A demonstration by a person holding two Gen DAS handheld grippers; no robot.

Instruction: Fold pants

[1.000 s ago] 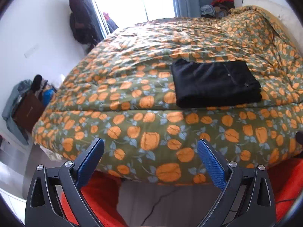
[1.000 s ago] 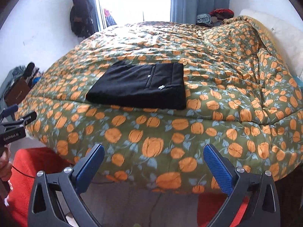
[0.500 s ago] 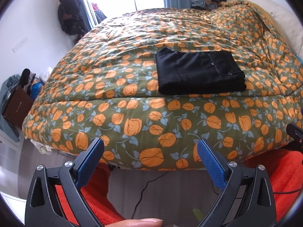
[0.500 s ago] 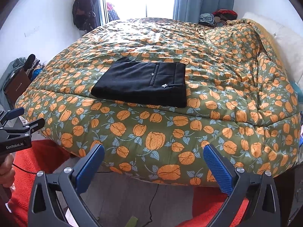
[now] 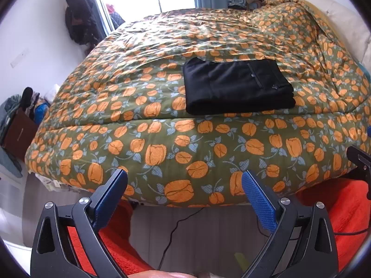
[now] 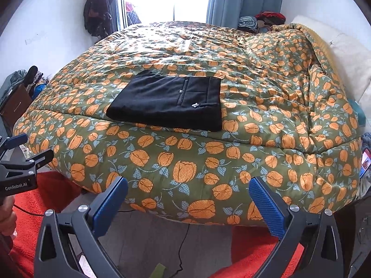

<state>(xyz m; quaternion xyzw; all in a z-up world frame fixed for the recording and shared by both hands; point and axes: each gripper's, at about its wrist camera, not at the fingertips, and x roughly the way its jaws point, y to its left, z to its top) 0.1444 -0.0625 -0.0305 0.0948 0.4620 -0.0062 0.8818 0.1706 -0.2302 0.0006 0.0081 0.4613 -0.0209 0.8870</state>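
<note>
Black pants lie folded into a flat rectangle near the front edge of the bed, on an olive duvet with orange flowers. They also show in the right wrist view, pocket side up. My left gripper is open and empty, held off the bed's front edge above the floor. My right gripper is open and empty too, back from the bed. The left gripper's body shows at the left edge of the right wrist view.
An orange rug lies on the floor in front of the bed, with a black cable across the floor. Clothes and bags pile against the left wall. A pillow lies at the right.
Both grippers have drawn back from the bed and stayed open. The folded pants have not moved.
</note>
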